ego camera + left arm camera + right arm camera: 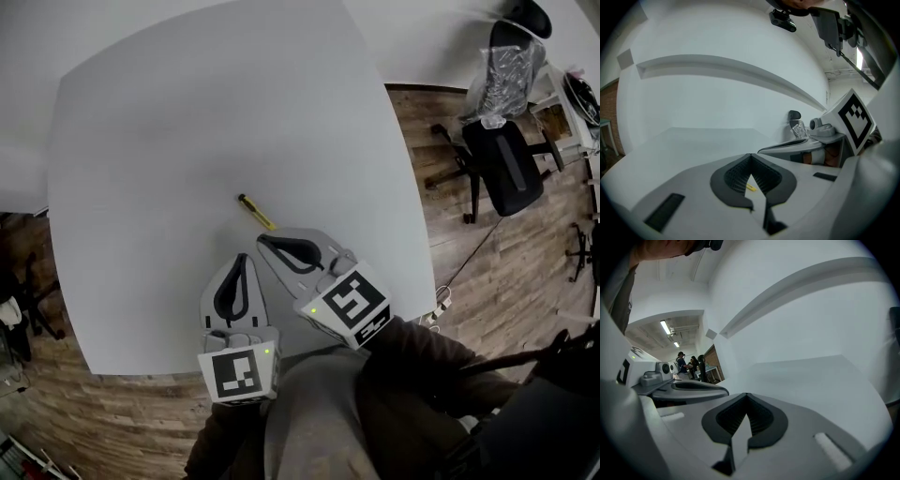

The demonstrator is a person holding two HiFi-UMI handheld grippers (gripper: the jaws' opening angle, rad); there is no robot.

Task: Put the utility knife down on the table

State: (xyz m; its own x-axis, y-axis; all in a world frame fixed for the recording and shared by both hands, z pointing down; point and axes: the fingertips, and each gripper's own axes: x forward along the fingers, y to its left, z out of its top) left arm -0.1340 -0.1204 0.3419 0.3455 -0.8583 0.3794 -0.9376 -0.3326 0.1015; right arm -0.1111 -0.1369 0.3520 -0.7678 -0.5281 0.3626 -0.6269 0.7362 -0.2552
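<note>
The utility knife [255,212], slim with a yellow body and a black end, lies flat on the white table [187,141] near its middle. A yellow sliver of the knife [750,187] shows through the gap behind the left jaws. My right gripper [263,240] is just behind the knife's near end, apart from it, jaws shut on nothing. To its left my left gripper [246,258] is also shut and empty. In the left gripper view the left gripper [750,156] has its tips together, and so does the right gripper [746,396] in its own view.
A black office chair [506,159] with a clear plastic bag on it stands on the wooden floor to the right. The table's near edge [187,366] runs just under the grippers. Several people [691,364] stand far off in the right gripper view.
</note>
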